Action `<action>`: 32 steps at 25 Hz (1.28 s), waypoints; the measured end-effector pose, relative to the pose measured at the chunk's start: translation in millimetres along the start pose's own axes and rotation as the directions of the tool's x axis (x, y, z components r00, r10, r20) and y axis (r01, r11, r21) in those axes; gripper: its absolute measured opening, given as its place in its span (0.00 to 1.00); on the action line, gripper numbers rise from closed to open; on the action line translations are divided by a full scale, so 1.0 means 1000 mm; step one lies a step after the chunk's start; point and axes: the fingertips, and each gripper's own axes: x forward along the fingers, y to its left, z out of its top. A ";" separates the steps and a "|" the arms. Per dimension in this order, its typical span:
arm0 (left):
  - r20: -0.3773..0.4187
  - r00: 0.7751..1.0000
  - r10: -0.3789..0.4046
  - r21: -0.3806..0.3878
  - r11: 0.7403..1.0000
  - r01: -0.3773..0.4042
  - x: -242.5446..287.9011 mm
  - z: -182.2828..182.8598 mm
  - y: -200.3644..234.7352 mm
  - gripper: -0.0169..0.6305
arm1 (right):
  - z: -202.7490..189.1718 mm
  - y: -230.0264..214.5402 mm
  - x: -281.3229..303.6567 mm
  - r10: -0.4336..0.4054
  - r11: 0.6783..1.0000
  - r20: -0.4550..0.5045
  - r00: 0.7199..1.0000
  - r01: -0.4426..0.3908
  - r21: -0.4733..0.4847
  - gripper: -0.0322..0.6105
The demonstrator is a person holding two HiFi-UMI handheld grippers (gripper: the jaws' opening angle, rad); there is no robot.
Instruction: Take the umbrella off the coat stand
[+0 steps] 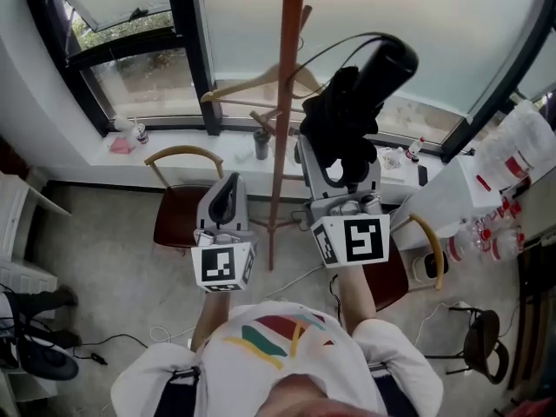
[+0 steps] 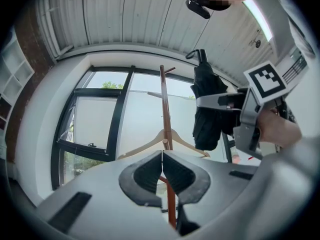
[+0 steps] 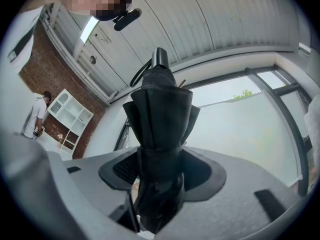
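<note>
Room corner with a tall window (image 1: 130,68) behind a white sill (image 1: 174,146), seen from above; grey floor below.

The umbrella (image 1: 356,111) is black, folded and strapped, and stands roughly upright just right of the coat stand (image 1: 287,102). Its handle end points up, with a thin cord loop arching off it. In the left gripper view the umbrella (image 2: 207,109) is apart from the stand's pole (image 2: 166,114), with pale window showing between them.

The right gripper (image 1: 345,165) holds the umbrella. In its own view the two pads of the right gripper (image 3: 160,171) press on either side of the bundled fabric (image 3: 160,134), which fills the gap.

The left gripper (image 1: 228,194) is lower and to the left, near the pole. Its jaws (image 2: 162,171) meet at the tips with nothing between them.

A wooden hanger (image 1: 261,85) hangs on the stand, left of the umbrella. A chair (image 1: 178,207) with a curved back stands on the floor at far left of the stand, under the sill.
</note>
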 end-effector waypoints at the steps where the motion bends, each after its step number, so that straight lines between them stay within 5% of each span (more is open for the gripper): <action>1: 0.003 1.000 0.001 -0.001 1.000 -0.001 0.000 0.001 0.000 0.04 | -0.007 0.000 -0.003 -0.007 1.000 -0.014 1.000 0.007 0.007 0.42; 15: 0.059 0.998 0.017 -0.010 1.000 -0.016 -0.007 0.010 -0.005 0.04 | -0.078 0.014 -0.051 -0.030 0.995 -0.160 0.987 0.045 0.093 0.42; 32: 0.048 0.999 0.017 -0.006 1.000 -0.016 -0.012 0.016 -0.016 0.04 | -0.107 0.010 -0.070 -0.048 0.988 -0.253 0.966 0.082 0.128 0.42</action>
